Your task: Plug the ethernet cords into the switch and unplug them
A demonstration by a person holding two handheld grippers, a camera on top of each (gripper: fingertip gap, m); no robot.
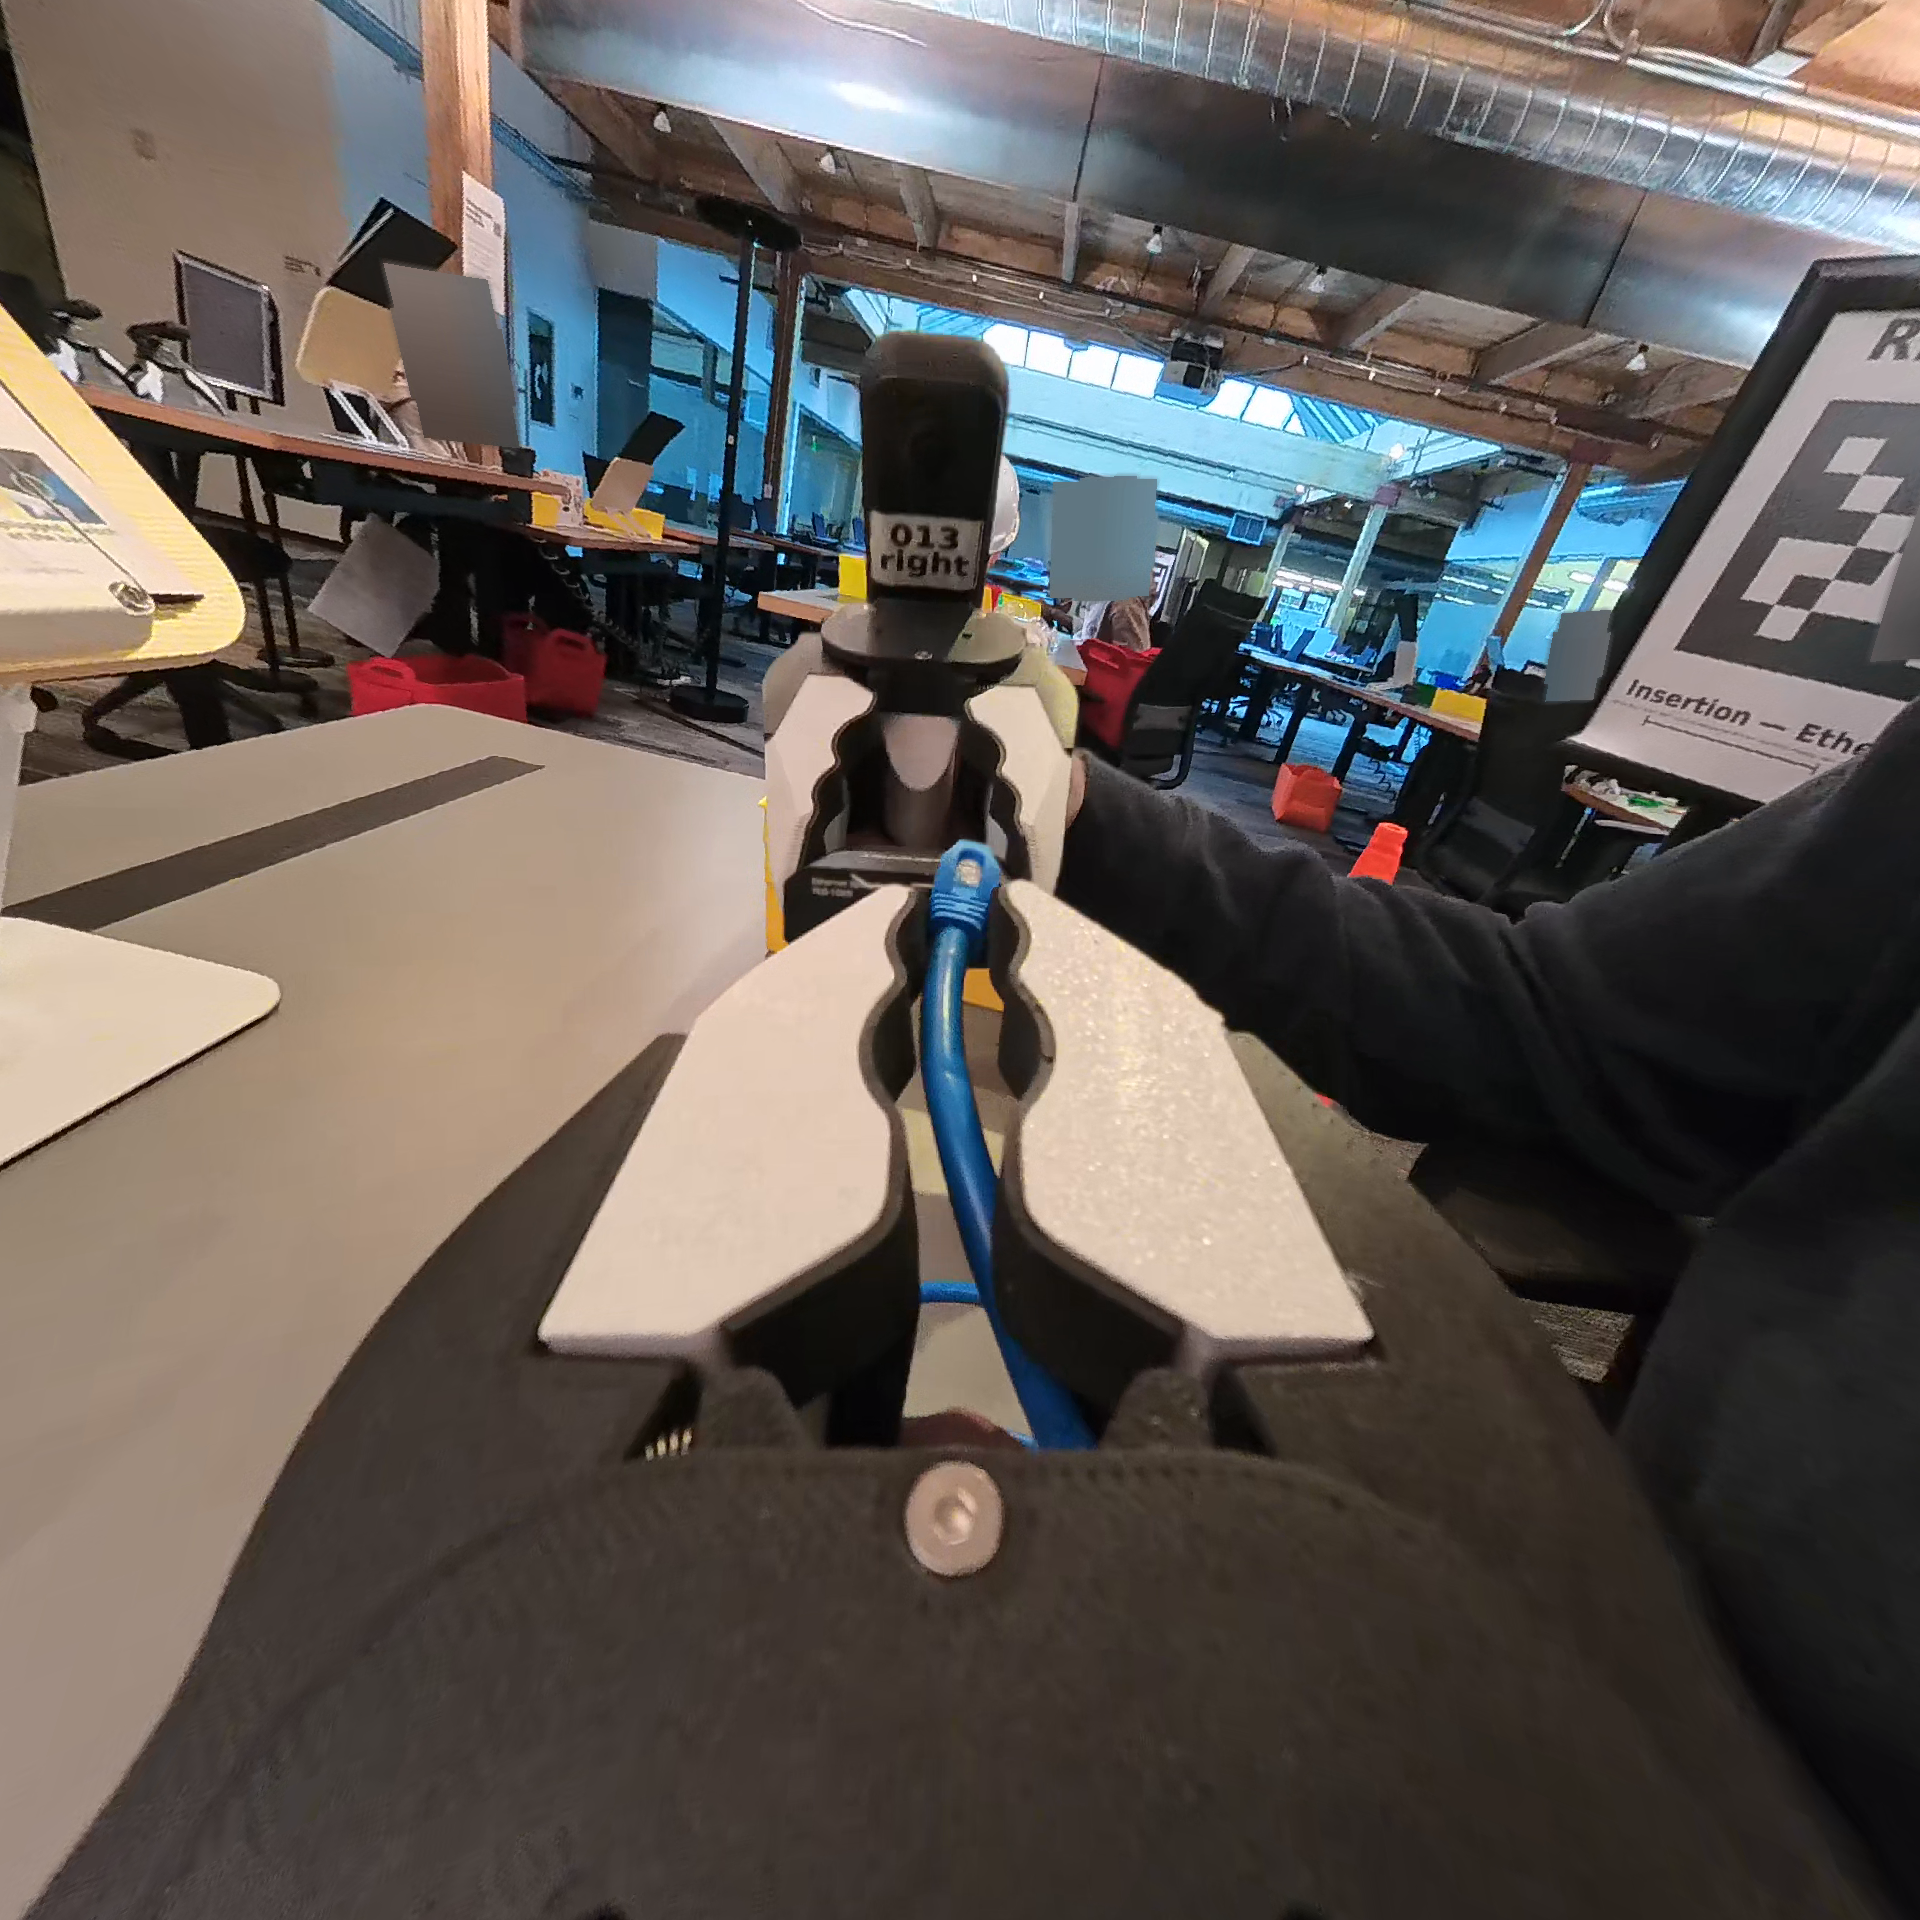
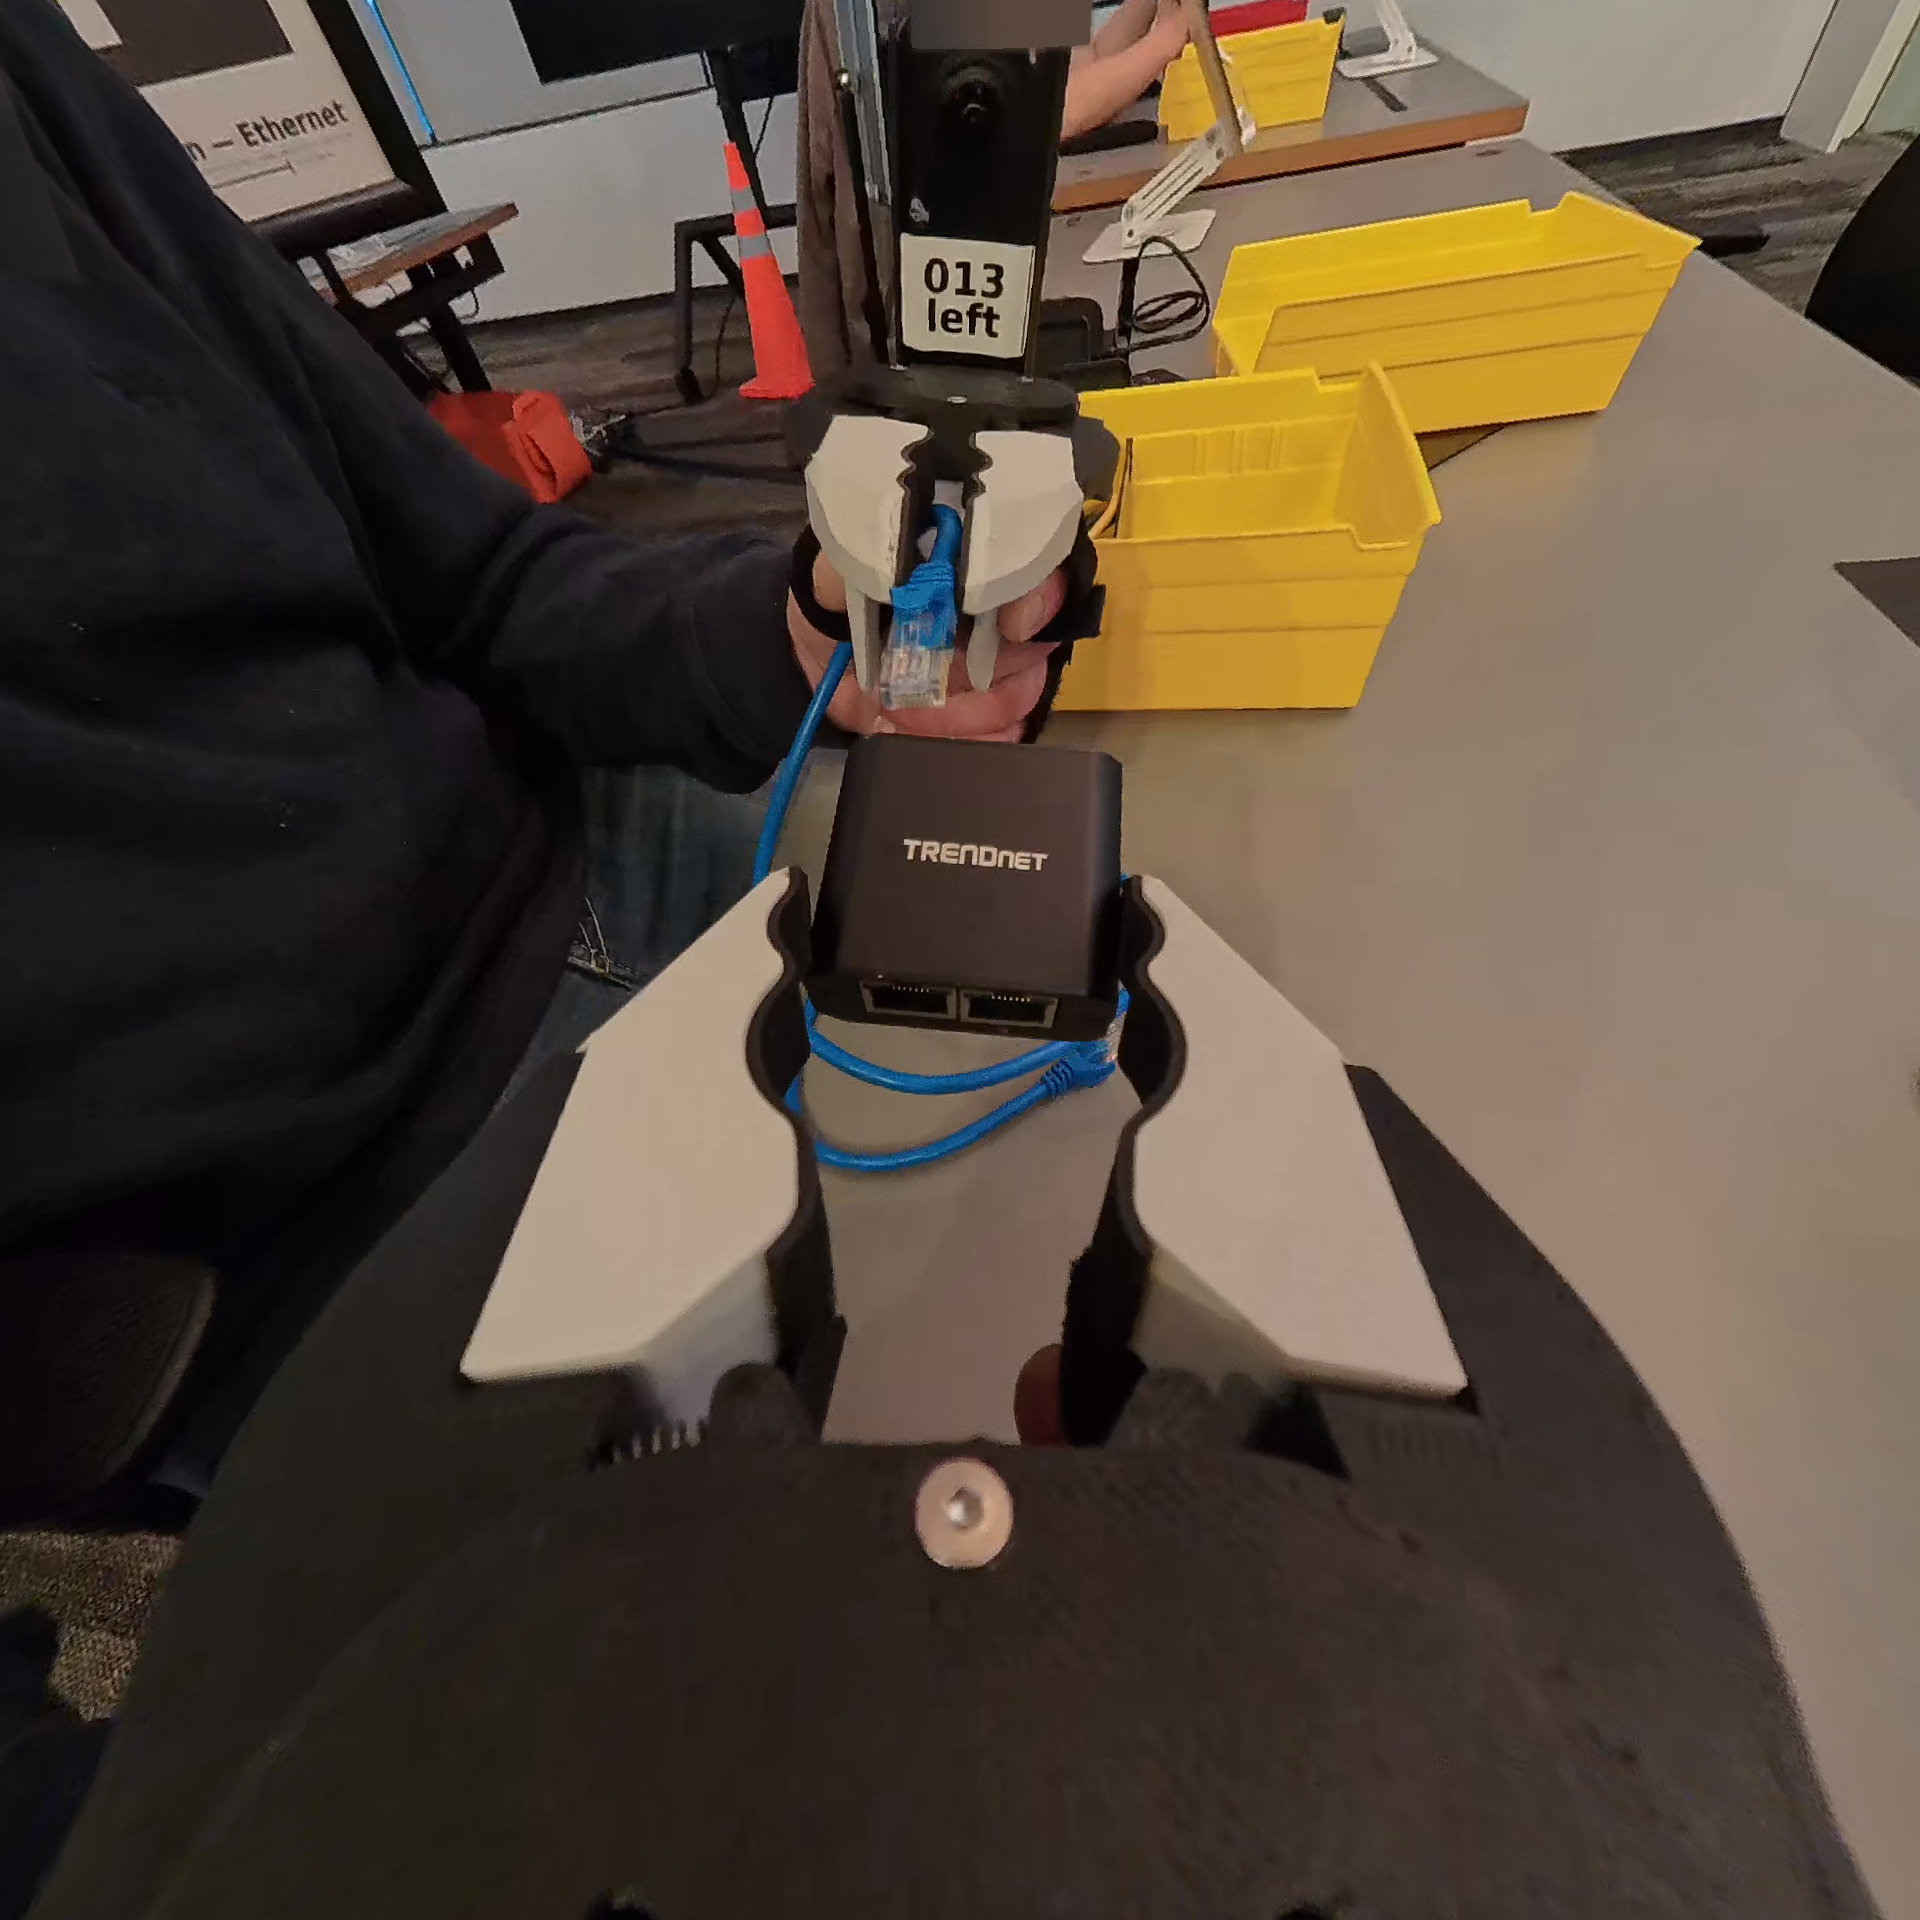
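My right gripper (image 2: 966, 904) is shut on a black switch (image 2: 971, 831) and holds it above the grey table (image 2: 1558, 883). Two empty ports (image 2: 909, 1003) face the right wrist camera. My left gripper (image 1: 958, 904) is shut on a blue ethernet cord (image 1: 951, 1070), whose plug (image 1: 964, 868) sticks out past the fingertips. In the right wrist view the left gripper (image 2: 923, 675) faces me, its clear plug (image 2: 914, 665) pointing at the switch's far end, a small gap away. That far face is hidden. Blue cord loops (image 2: 935, 1107) hang under the switch, with a second plug (image 2: 1081, 1070) at the right.
Two yellow bins (image 2: 1247, 561) (image 2: 1455, 301) stand on the table beyond the left gripper. A person's dark sleeve (image 1: 1455, 987) reaches across on one side. A white stand base (image 1: 104, 1029) lies at the left, a sign board (image 1: 1787, 540) at the right, an orange cone (image 2: 769, 301) on the floor. Left tips to right tips: about 6 cm.
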